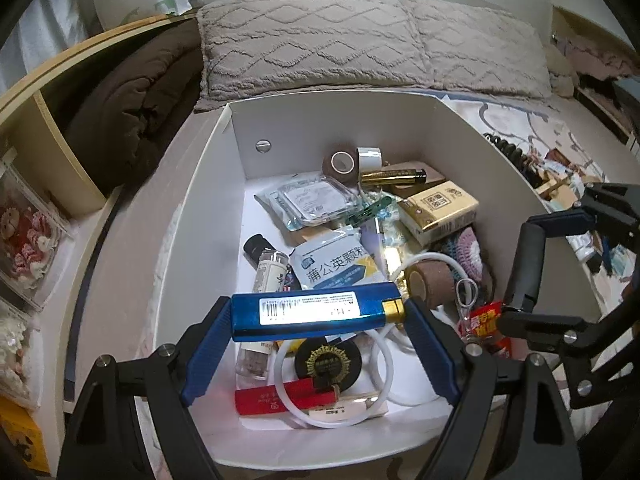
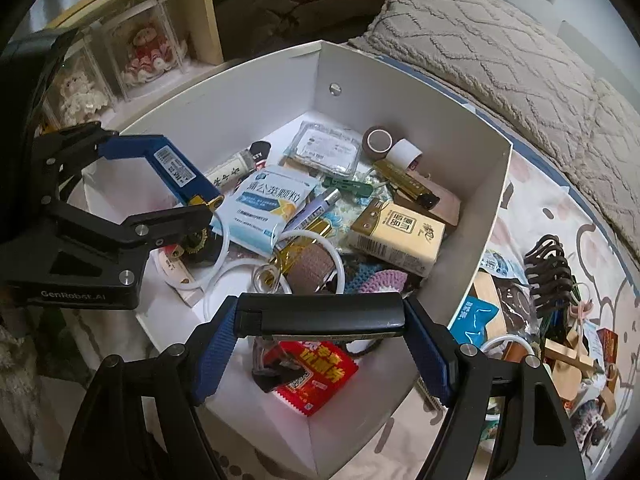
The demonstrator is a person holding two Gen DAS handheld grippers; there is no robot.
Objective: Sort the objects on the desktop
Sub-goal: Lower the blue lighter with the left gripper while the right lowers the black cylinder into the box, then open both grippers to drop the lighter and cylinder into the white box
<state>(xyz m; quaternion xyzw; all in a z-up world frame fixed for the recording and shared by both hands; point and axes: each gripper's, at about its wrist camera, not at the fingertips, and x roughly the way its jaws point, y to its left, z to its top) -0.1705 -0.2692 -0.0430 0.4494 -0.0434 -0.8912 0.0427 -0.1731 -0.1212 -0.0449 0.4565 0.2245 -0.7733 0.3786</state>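
Note:
A white storage box (image 1: 208,184) (image 2: 472,184) on the bed holds many small items. My left gripper (image 1: 320,316) is shut on a blue lighter (image 1: 316,312), held crosswise by its ends above the box; it also shows in the right wrist view (image 2: 182,174). My right gripper (image 2: 320,316) is shut on a black lighter (image 2: 320,314), held crosswise above the box's near corner. In the left wrist view the right gripper (image 1: 524,264) appears at the right with the black lighter (image 1: 526,268) seen end-on.
Inside the box lie a white medicine sachet (image 1: 336,268), a beige carton (image 1: 438,208), tape rolls (image 1: 342,162), white rings (image 1: 332,376), a red packet (image 2: 316,376). Loose items (image 2: 552,320) lie on the patterned sheet right of the box. Pillows (image 1: 360,40) sit behind, shelves (image 2: 140,52) at left.

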